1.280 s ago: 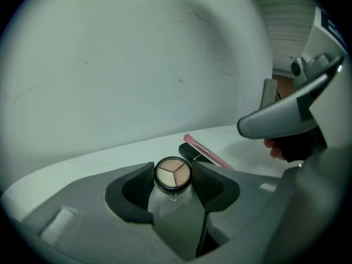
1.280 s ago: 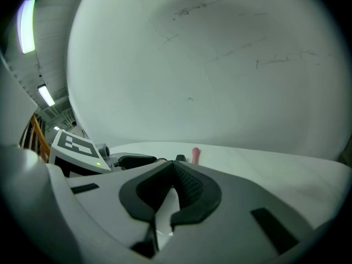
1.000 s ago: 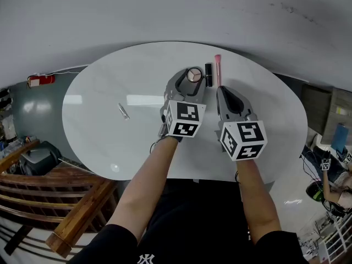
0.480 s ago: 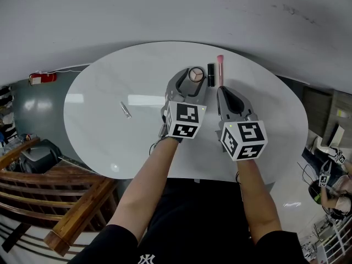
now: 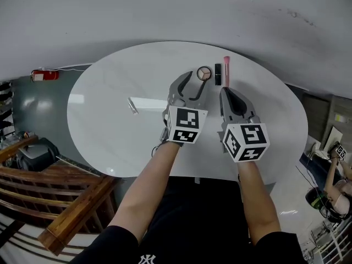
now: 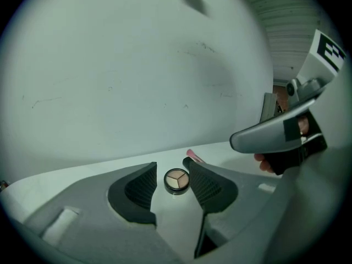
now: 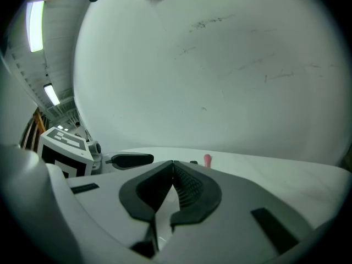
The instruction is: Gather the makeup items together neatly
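Observation:
A round eyeshadow compact (image 5: 204, 73), a black lipstick (image 5: 218, 74) and a pink brush (image 5: 226, 70) lie side by side at the far middle of the white oval table (image 5: 110, 131). A small silver item (image 5: 132, 105) lies alone to the left. My left gripper (image 5: 193, 82) sits just short of the compact (image 6: 176, 180). Its jaws are closing, and the compact lies just past the fingertips (image 6: 144, 185), untouched. My right gripper (image 5: 224, 91) is shut and empty, just short of the lipstick and brush (image 7: 207, 159).
The table's near edge runs just below both grippers. A wooden railing (image 5: 66, 213) stands at the lower left. The floor lies beyond the table at left and right. The right gripper (image 6: 275, 136) shows beside the left one in the left gripper view.
The left gripper has drawn back a little, so the compact that lay between its jaws now lies just past the tips. The right gripper has stayed shut in place.

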Tool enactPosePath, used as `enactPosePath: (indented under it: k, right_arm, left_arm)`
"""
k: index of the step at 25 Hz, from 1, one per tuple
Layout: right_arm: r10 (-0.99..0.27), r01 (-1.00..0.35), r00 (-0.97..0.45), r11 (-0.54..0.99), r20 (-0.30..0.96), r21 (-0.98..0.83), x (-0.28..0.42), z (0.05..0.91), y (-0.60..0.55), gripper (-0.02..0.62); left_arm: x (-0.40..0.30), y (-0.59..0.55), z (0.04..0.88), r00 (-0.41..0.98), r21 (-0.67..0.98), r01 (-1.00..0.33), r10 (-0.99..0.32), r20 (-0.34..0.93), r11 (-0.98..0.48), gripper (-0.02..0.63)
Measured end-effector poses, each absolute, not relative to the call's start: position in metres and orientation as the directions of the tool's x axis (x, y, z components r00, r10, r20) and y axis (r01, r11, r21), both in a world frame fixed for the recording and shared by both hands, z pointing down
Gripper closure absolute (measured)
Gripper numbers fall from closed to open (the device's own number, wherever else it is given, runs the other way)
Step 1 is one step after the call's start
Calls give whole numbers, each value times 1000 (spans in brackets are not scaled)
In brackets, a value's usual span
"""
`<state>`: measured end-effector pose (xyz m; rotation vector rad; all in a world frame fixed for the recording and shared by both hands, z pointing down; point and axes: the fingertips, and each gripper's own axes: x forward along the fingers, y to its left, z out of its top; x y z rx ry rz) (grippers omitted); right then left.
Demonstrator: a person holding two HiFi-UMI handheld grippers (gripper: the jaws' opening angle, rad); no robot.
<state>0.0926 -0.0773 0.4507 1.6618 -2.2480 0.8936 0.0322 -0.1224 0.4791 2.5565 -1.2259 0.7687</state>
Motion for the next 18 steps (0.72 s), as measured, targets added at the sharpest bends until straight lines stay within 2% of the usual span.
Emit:
enactPosePath:
  k: [6, 18]
  right_arm:
    - [-797, -923, -355, 216, 488, -318, 68, 435, -65, 578]
    - [-793, -912, -397, 284, 462, -295, 2, 409, -42, 578]
  left_arm:
    - [13, -103, 456, 524, -30, -785, -687, 503, -619, 493]
    - [-53, -61, 430, 475, -44, -830, -745, 469, -557, 595]
